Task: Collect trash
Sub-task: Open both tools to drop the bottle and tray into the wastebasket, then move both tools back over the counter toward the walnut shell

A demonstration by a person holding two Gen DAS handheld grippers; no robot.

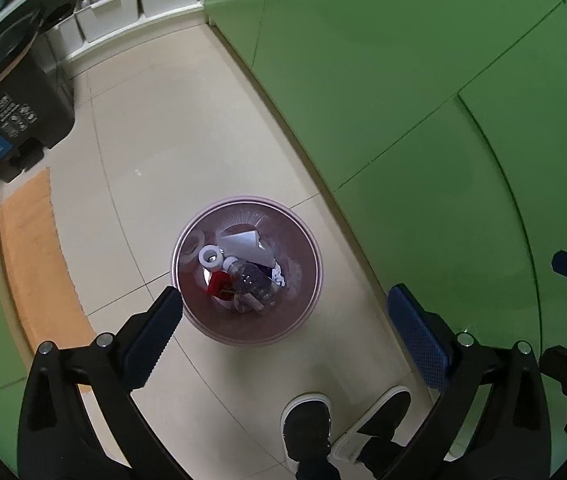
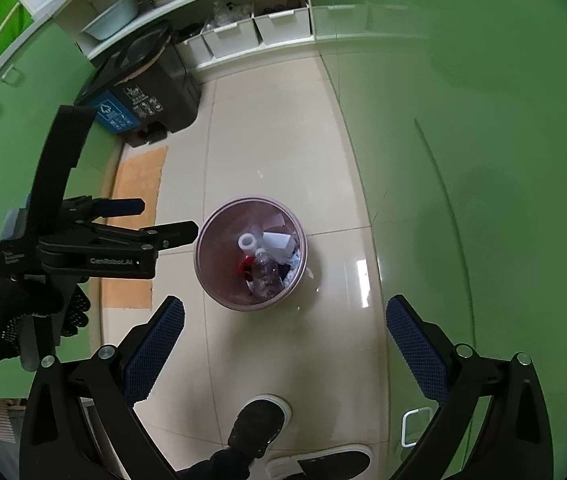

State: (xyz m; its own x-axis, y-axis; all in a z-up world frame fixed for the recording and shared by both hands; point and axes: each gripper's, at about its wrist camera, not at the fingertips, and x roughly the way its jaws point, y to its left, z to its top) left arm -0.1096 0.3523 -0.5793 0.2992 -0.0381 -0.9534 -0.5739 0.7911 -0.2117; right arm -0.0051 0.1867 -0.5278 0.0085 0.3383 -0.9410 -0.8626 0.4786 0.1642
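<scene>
A pink round bin (image 1: 301, 240) (image 2: 219, 252) stands on the tiled floor below both grippers. Inside it lie a clear plastic bottle (image 1: 249, 278) (image 2: 267, 272), a white tape roll (image 1: 211, 256) (image 2: 248, 242), white paper (image 1: 243, 244) and something red (image 1: 219, 284). My left gripper (image 1: 287, 320) hangs over the bin, open, with nothing between its fingers; the right wrist view shows it (image 2: 167, 220) just left of the bin's rim, in a black-gloved hand (image 2: 3, 328). My right gripper (image 2: 283, 328) is open and empty, above the floor nearer than the bin.
A black waste bin with a blue label (image 1: 23, 120) (image 2: 151, 96) stands at the back left, beside an orange mat (image 1: 39, 264) (image 2: 135, 216). White storage boxes (image 1: 111, 16) (image 2: 243, 32) line the far shelf. Green cabinet fronts (image 1: 403, 80) run along the right. The person's shoes (image 1: 307, 428) (image 2: 259, 424) are close below.
</scene>
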